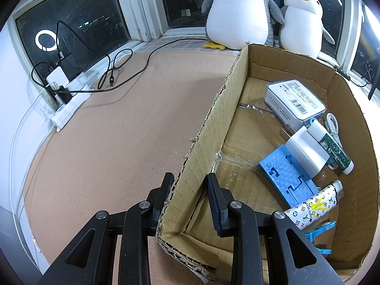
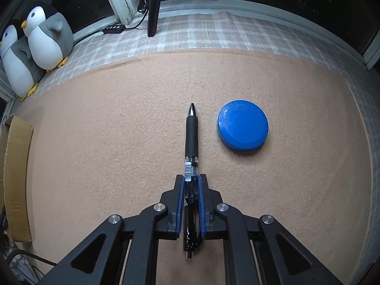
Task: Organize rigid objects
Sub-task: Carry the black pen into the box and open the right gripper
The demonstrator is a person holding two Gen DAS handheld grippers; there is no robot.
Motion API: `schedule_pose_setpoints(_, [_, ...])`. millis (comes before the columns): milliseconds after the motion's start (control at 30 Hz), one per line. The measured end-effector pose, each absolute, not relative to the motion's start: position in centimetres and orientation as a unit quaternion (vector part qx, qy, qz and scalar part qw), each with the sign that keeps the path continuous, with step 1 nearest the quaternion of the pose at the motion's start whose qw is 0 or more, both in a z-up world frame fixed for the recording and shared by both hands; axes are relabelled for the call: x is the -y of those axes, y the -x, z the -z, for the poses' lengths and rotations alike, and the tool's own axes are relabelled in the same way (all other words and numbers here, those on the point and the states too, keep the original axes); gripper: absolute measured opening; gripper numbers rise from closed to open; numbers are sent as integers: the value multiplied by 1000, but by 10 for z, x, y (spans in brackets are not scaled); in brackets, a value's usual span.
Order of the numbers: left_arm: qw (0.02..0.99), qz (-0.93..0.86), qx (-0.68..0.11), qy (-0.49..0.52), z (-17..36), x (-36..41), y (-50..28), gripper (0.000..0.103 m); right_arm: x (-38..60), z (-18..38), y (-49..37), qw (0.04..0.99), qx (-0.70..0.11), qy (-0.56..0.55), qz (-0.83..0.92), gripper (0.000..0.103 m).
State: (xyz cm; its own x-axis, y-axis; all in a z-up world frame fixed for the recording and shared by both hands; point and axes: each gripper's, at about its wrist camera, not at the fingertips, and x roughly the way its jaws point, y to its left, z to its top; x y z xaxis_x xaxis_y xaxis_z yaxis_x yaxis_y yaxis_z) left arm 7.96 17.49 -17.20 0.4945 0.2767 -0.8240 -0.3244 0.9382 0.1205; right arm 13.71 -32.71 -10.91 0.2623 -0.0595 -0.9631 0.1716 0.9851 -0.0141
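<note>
The right gripper [image 2: 191, 185] is pinching the pen [image 2: 191, 140] at its clear rear half, the pen lying on the tan mat [image 2: 95, 142] just beside a blue round lid [image 2: 243, 125]. The left gripper [image 1: 188, 185] clamps the near wall of the cardboard box [image 1: 213, 123], steadying it. This looks like the pick-up step; next the pen must be lifted and carried over into the box among the things already there.

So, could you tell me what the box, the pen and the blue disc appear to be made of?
The box looks like corrugated cardboard: matte brown, with torn, fluted edges. The pen seems plastic: a clear glossy barrel, a matte black grip that is probably rubber, and a shiny, metal-looking tip. The blue disc appears to be smooth, slightly glossy plastic, though the look alone leaves that open.
</note>
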Motion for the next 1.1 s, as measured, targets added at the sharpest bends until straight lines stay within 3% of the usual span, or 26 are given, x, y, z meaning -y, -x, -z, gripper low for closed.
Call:
schedule_pose_setpoints(400, [864,-174,-472,25,172,-175,-80,30,285,75,-132,816,-576,-46,20,10])
schedule_pose_setpoints(1100, [864,-175,-471,27,172,-174,-80,30,74,34,-142,825,-532,42,-185,10])
